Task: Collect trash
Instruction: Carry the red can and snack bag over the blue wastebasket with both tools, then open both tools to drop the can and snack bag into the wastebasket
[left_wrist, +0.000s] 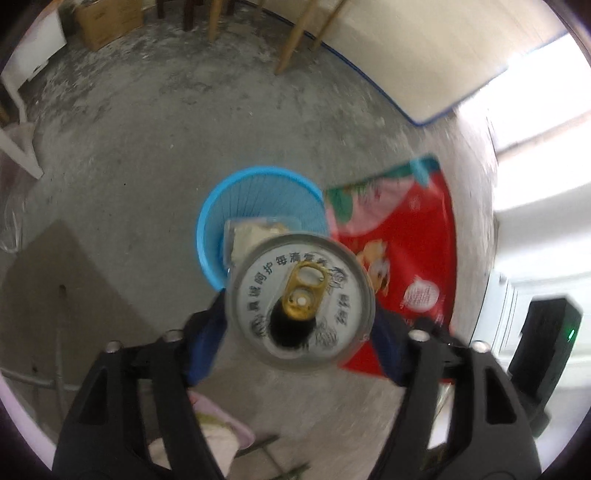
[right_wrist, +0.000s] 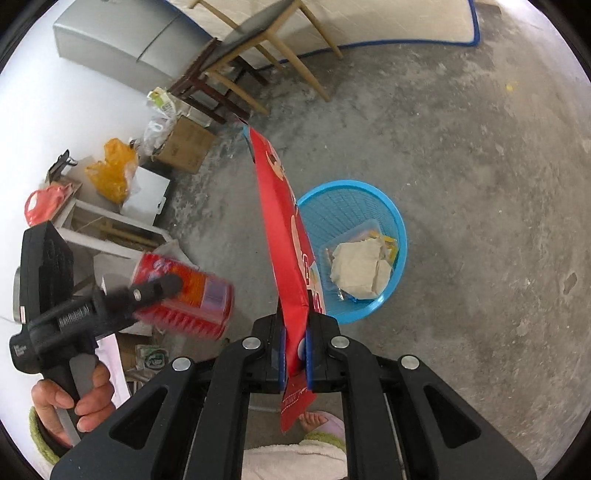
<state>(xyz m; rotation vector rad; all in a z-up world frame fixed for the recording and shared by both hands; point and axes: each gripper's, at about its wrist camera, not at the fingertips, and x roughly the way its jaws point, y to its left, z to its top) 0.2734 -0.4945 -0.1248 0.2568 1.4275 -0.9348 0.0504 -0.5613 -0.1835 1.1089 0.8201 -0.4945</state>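
A silver drink can (left_wrist: 301, 301) with a gold pull tab sits between the blue pads of my left gripper (left_wrist: 300, 305), its top facing the camera. The pads stand just outside its rim, over the blue basket (left_wrist: 236, 177). From the right wrist the can (right_wrist: 192, 295) shows red and blurred behind a left finger (right_wrist: 159, 288). My right gripper (right_wrist: 295, 325) is shut on the lower end of a red snack bag (right_wrist: 284, 221), which stands up edge-on beside the basket (right_wrist: 402, 229). That bag (left_wrist: 406, 258) also shows right of the can. The basket holds a clear box with crumpled paper (right_wrist: 358, 269).
Bare concrete floor surrounds the basket. Wooden chairs (right_wrist: 236, 74), a cardboard box (right_wrist: 184, 147), plastic bags (right_wrist: 110, 170) and a low white shelf (right_wrist: 110, 229) crowd the wall at left. A blue-edged mattress (left_wrist: 424, 55) lies beyond. A person's slippered foot (right_wrist: 317, 421) is below the gripper.
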